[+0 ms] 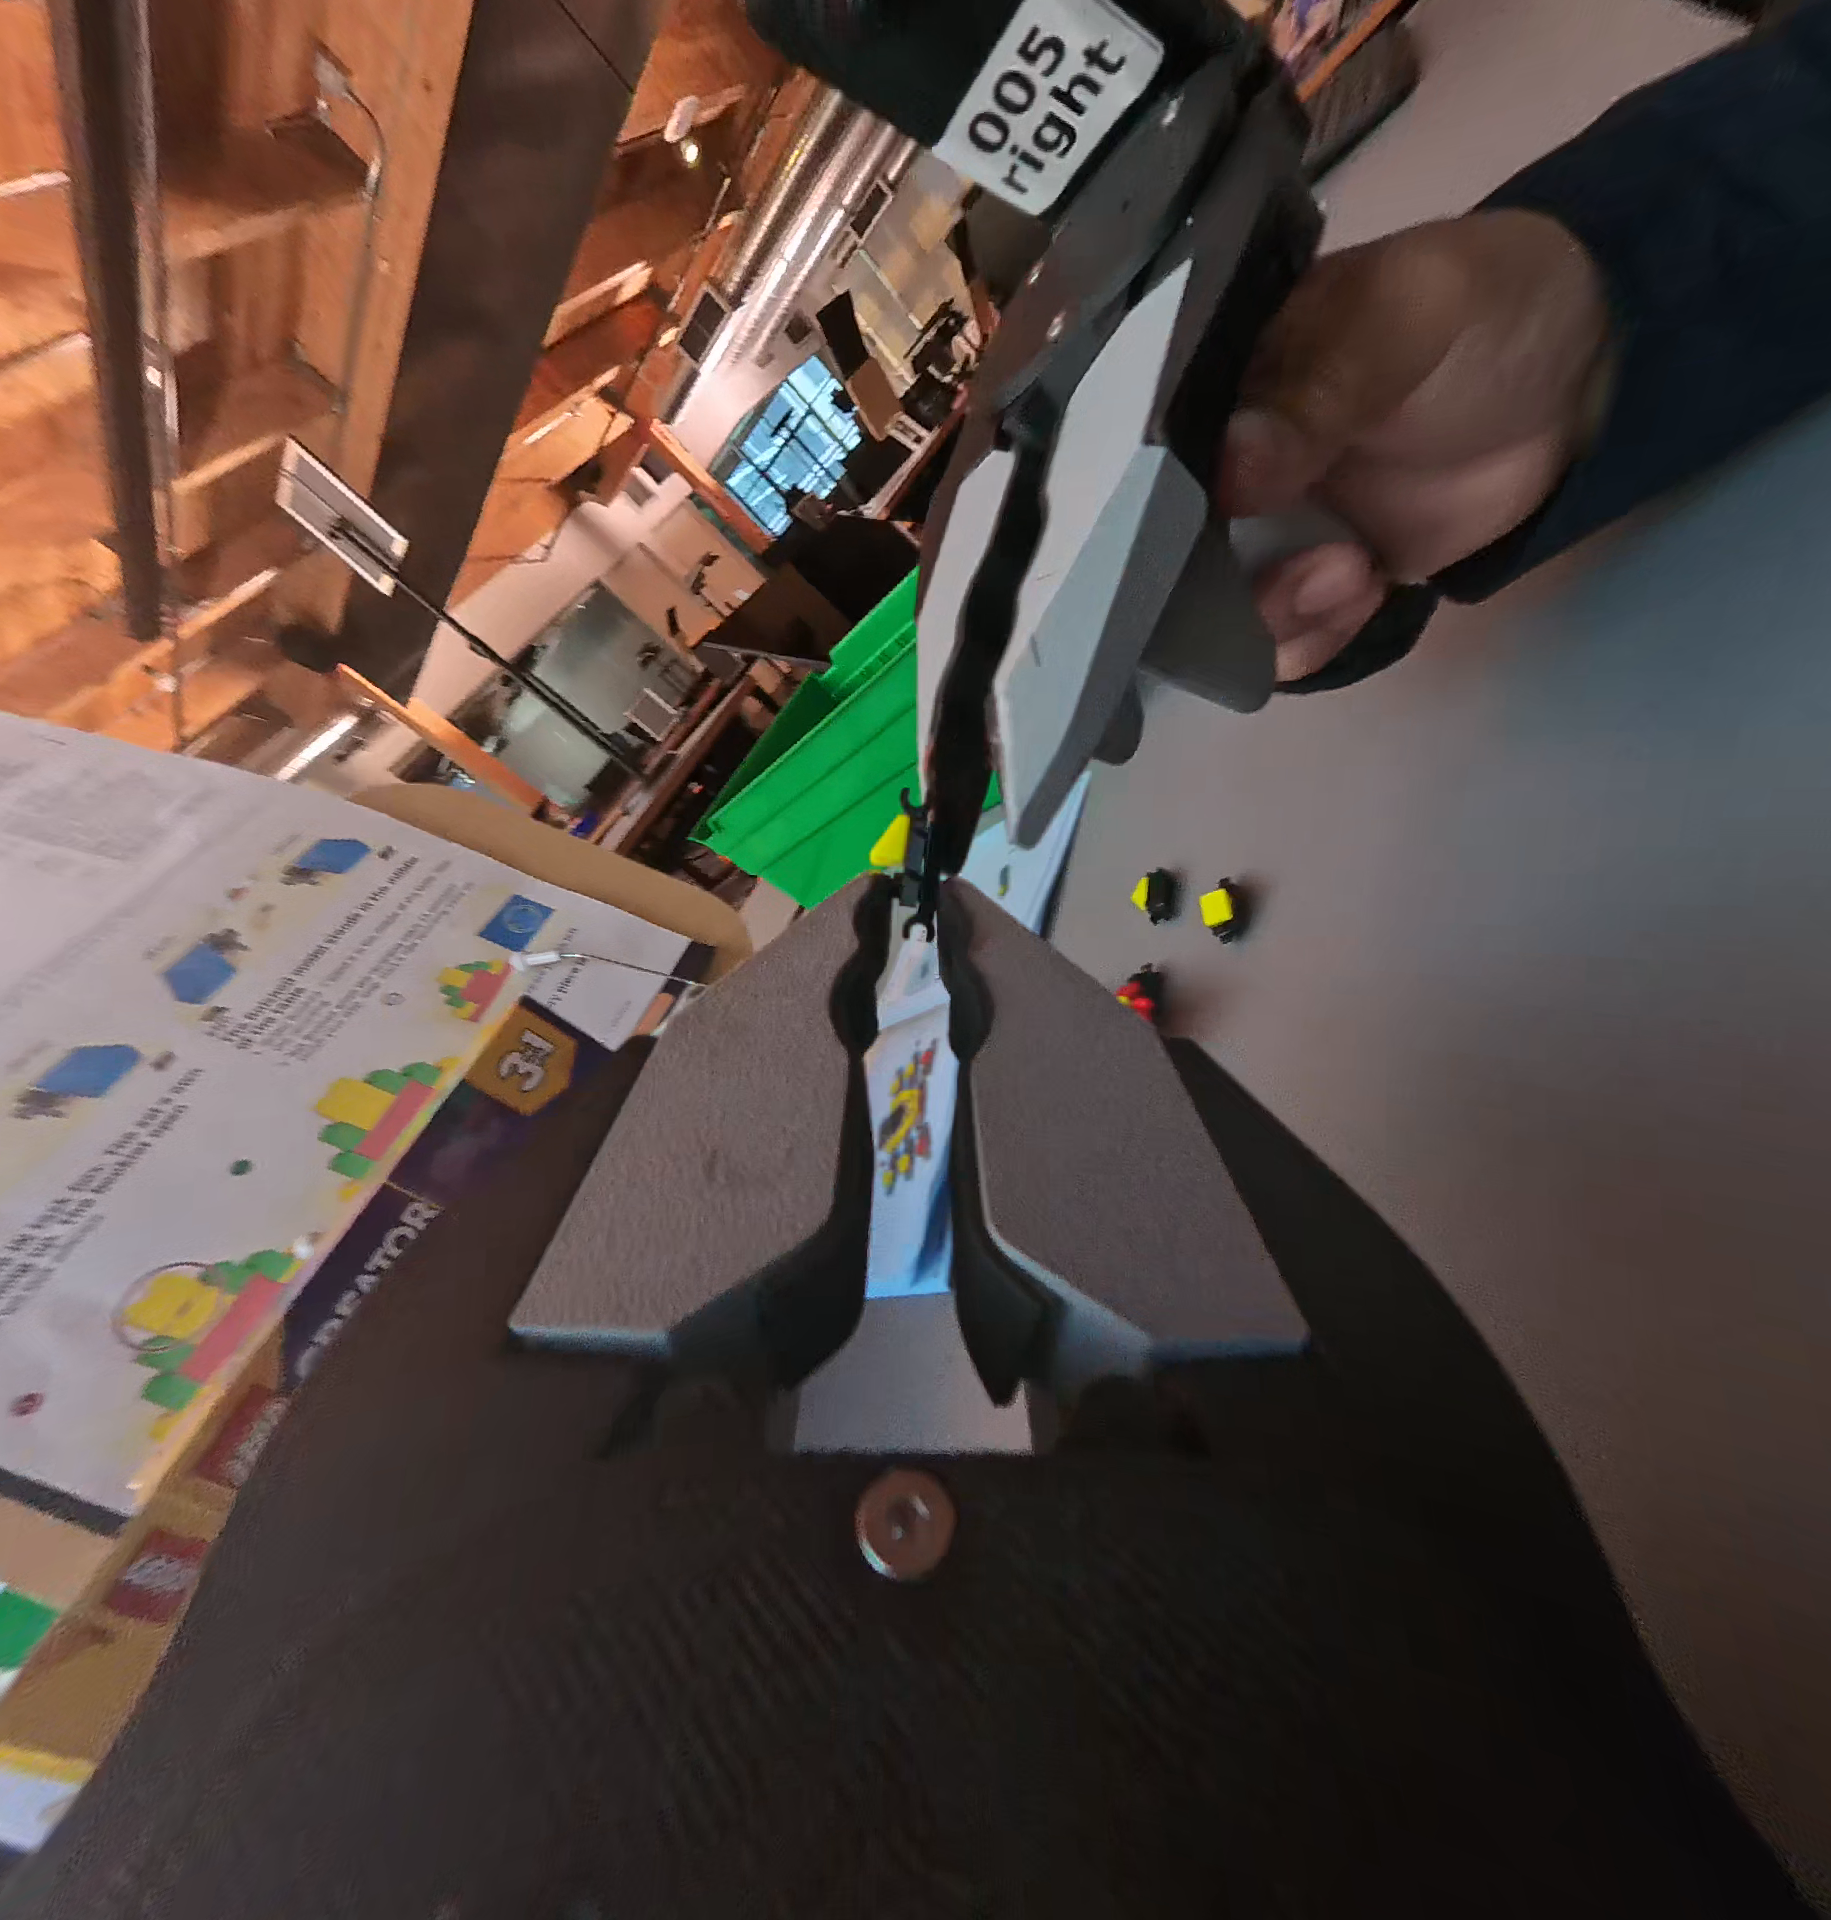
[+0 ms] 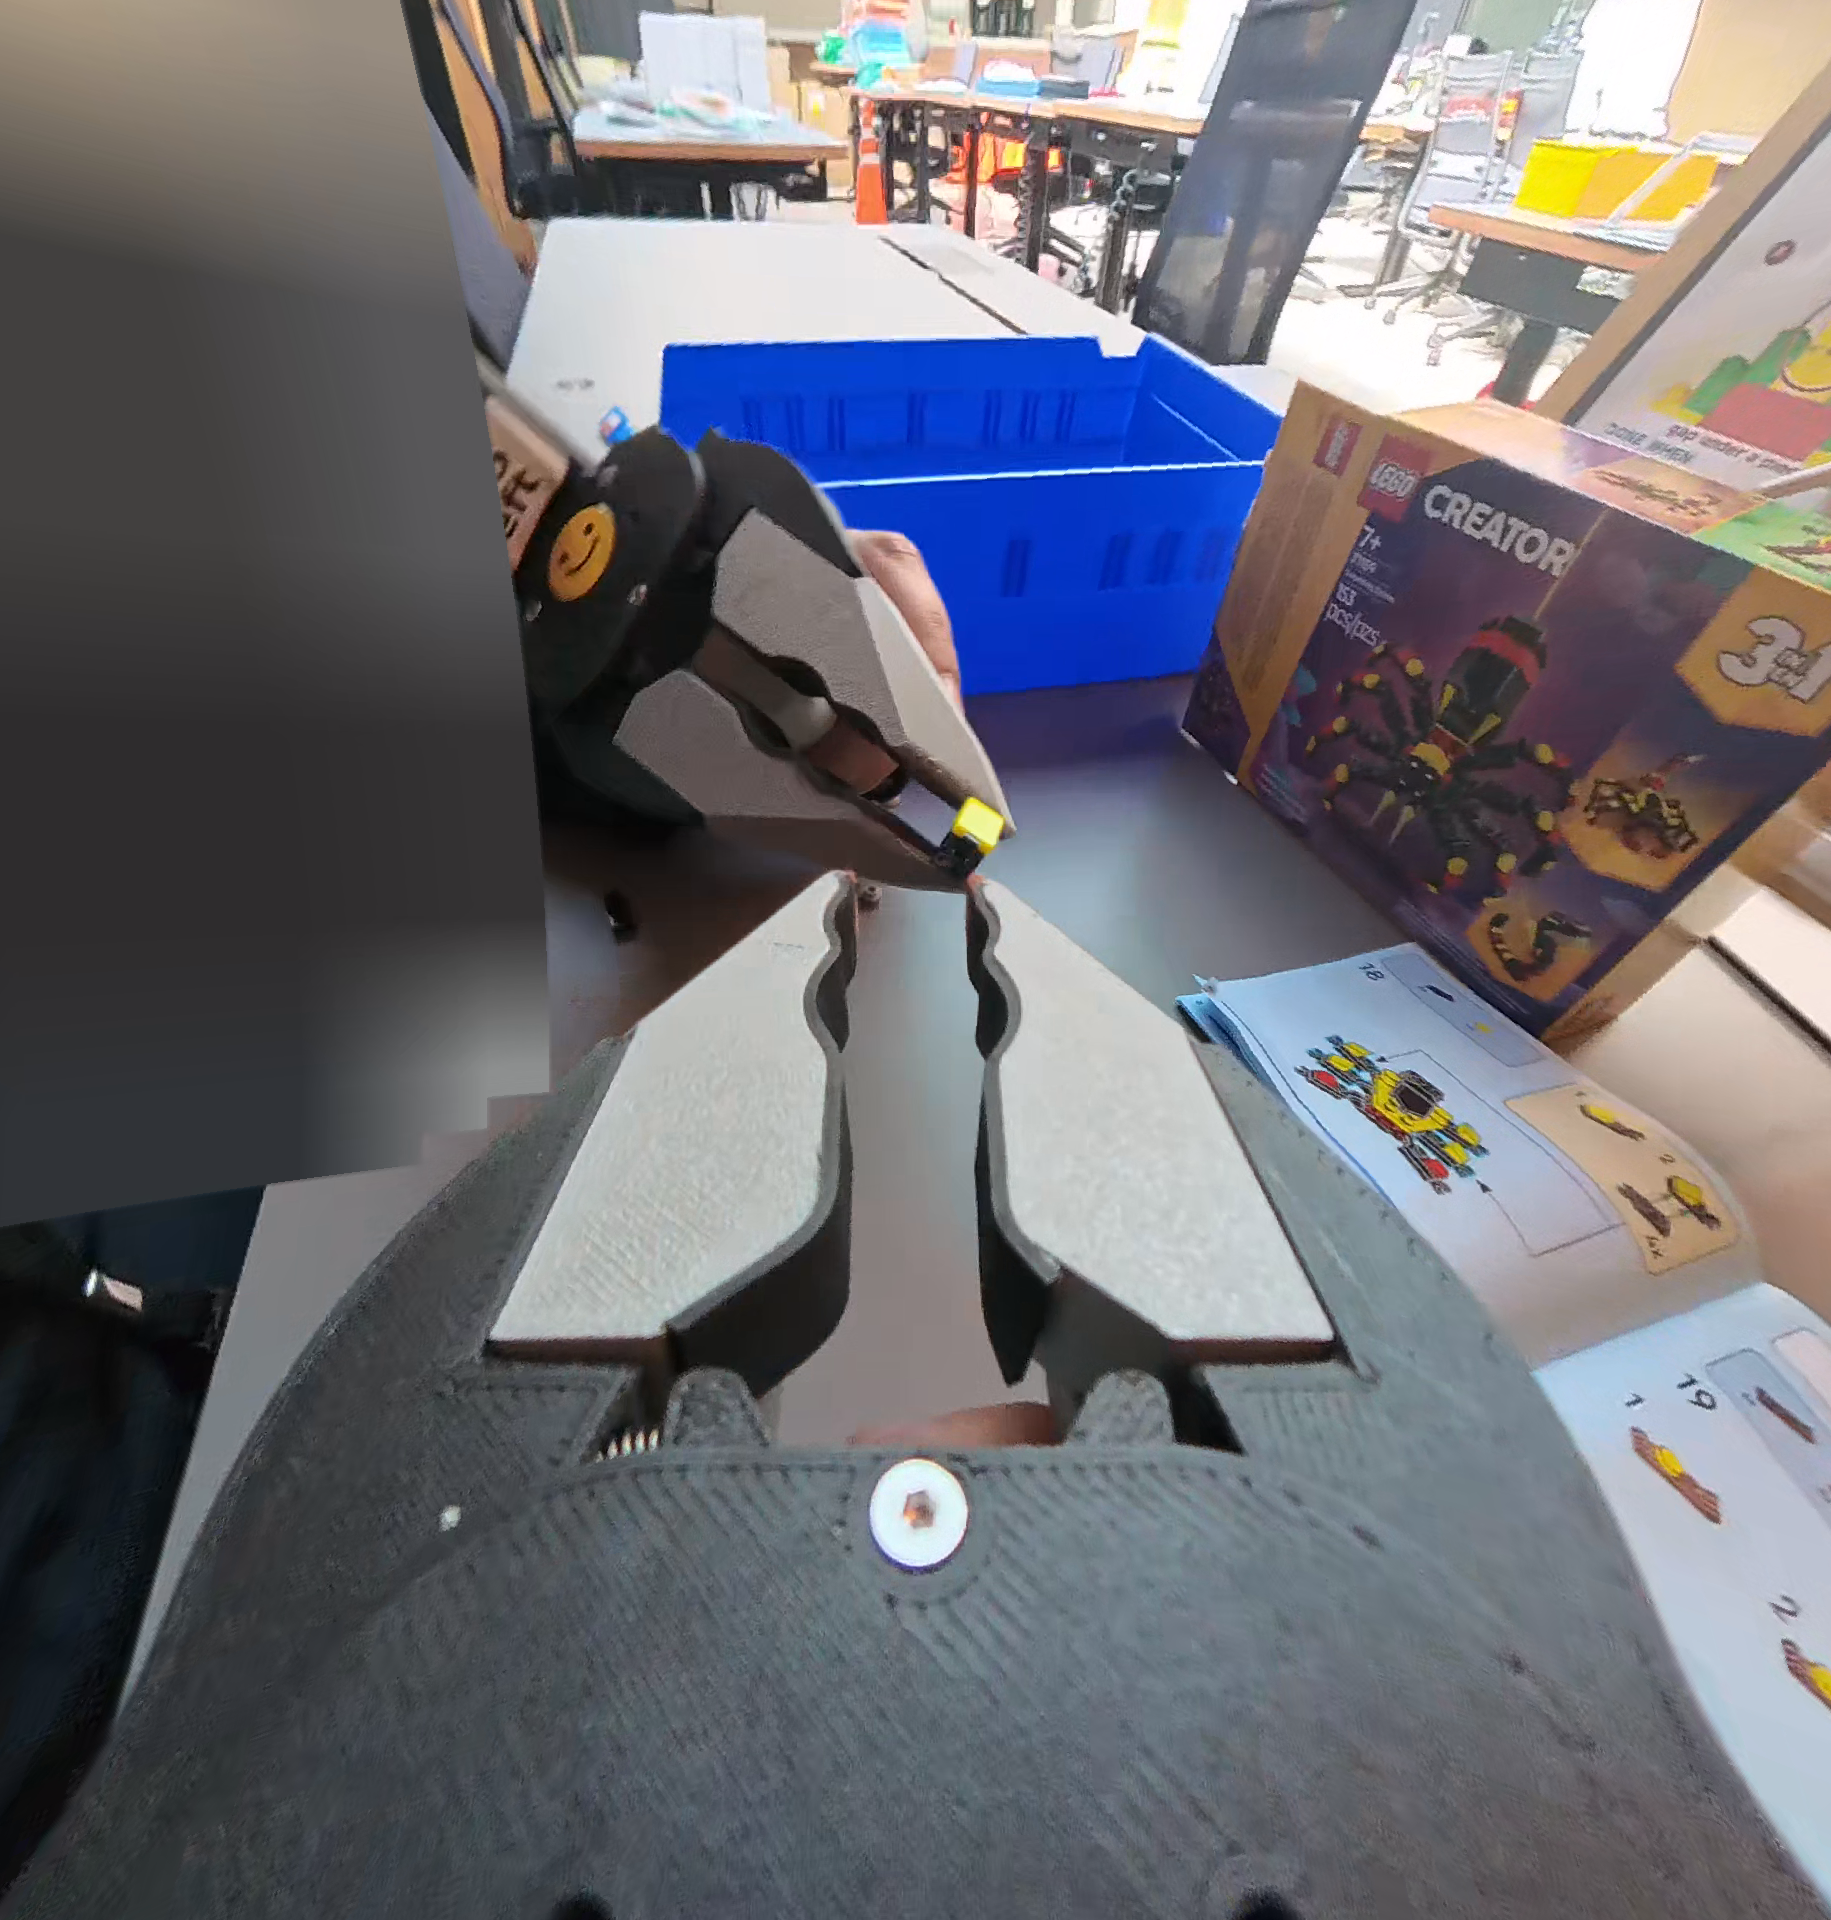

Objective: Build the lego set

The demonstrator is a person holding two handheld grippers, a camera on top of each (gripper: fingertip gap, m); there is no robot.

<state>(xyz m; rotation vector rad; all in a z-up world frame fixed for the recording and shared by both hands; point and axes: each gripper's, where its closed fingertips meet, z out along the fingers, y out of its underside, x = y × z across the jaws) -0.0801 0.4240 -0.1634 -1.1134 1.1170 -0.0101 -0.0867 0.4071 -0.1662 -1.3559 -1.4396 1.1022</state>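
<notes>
My left gripper (image 1: 911, 894) is shut on a small black and yellow lego piece (image 1: 913, 868) and holds it above the dark table. The right wrist view shows the same gripper (image 2: 968, 844) coming in from the left, with the piece (image 2: 973, 824) pinched at its tips. My right gripper (image 2: 911, 885) stands just below and in front of that piece, its jaws a narrow gap apart with nothing between them. In the left wrist view the right gripper (image 1: 955, 847) comes down from above and its tips meet the piece. A hand holds its handle.
Two yellow-and-black pieces (image 1: 1155, 894) (image 1: 1220, 909) and a red-and-black piece (image 1: 1139, 987) lie on the table. The open instruction booklet (image 2: 1410, 1112) lies at the right, with the lego box (image 2: 1513, 707) behind it. A blue bin (image 2: 994, 499) stands behind, and a green bin (image 1: 849, 769) too.
</notes>
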